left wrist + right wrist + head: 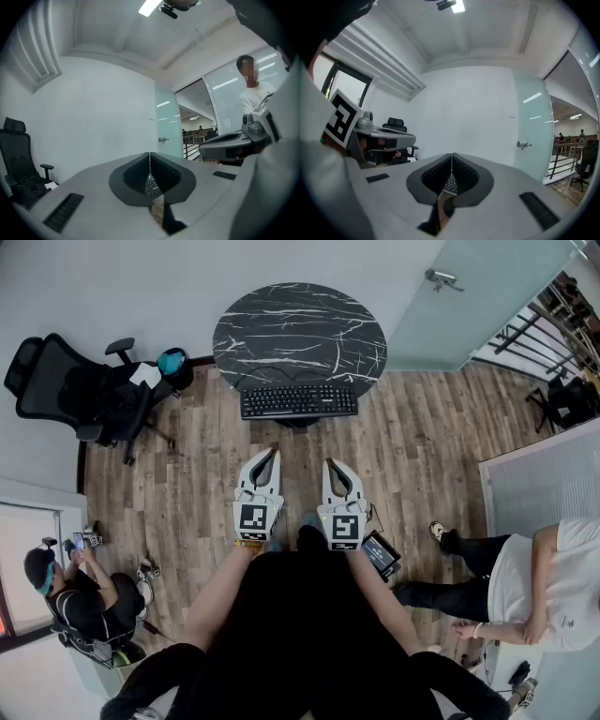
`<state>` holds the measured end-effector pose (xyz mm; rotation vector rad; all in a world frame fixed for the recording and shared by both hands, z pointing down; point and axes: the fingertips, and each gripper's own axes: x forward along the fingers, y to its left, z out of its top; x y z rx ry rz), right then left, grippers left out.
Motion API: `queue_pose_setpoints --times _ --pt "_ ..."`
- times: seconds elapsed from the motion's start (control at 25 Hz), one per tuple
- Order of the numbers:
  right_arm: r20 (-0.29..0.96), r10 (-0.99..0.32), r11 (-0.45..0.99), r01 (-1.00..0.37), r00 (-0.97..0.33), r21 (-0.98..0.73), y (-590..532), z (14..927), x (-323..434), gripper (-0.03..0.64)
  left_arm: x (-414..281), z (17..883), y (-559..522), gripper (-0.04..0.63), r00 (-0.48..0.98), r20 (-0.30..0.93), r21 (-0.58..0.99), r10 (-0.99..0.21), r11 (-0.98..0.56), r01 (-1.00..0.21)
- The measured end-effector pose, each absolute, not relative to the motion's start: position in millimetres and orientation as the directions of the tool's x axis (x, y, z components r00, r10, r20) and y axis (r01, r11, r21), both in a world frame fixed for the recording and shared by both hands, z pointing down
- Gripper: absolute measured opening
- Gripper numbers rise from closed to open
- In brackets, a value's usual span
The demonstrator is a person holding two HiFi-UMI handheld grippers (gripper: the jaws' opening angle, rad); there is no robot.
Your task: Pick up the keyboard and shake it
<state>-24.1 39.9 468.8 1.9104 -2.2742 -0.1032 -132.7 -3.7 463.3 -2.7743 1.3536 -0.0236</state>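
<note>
Forearms run forward side by side from the person's dark-clothed body, each hand holding a white gripper level over the wood-plank floor point(422, 446). The left gripper point(271, 454) and the right gripper point(330, 464) sit near each other and roughly parallel, their tips leaning slightly toward one another. Each carries a cube with black-and-white square markers at its rear, one on the left point(255, 517) and one on the right point(343, 529).

In the left gripper view the left gripper point(150, 155) has its two ribbed dark pads pressed together along a thin seam, with nothing between them. The right gripper view shows the right gripper point(452, 156) the same way, pads meeting and empty.

Ahead of both tips, and apart from them, the black rectangular keyboard point(299, 400) lies flat at the near edge of a round black marble-patterned table point(300, 324), untouched. A sliver of its keys shows through the opening below the closed pads in each gripper view point(151, 186) point(450, 183).

A black high-backed office chair point(66, 390) stands to the left of the table against the white wall. A dark tablet-like device point(382, 554) lies on the floor just right of the right gripper. One person sits at the lower left point(75, 601); another, in a white shirt, is at the right edge point(534, 587).
</note>
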Motion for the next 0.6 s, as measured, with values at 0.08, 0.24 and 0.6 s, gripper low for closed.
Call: queue_pose_setpoints --times 0.08,0.24,0.6 --pt "0.08 -0.981 0.185 -0.971 -0.175 0.148 37 469 -16 0.031 -127 464 -8 0.017 0.609 -0.009 -0.05 -0.793 -0.608 -0.793" --pt "0.094 -0.975 0.211 -0.971 -0.201 0.114 24 474 3 0.032 -115 470 -19 0.018 0.595 0.002 -0.049 -0.804 -0.594 -0.803" --pt "0.124 -0.95 0.294 -0.955 -0.287 0.045 -15 490 46 0.035 -95 489 -47 0.018 0.524 0.045 -0.067 -0.85 -0.526 -0.848"
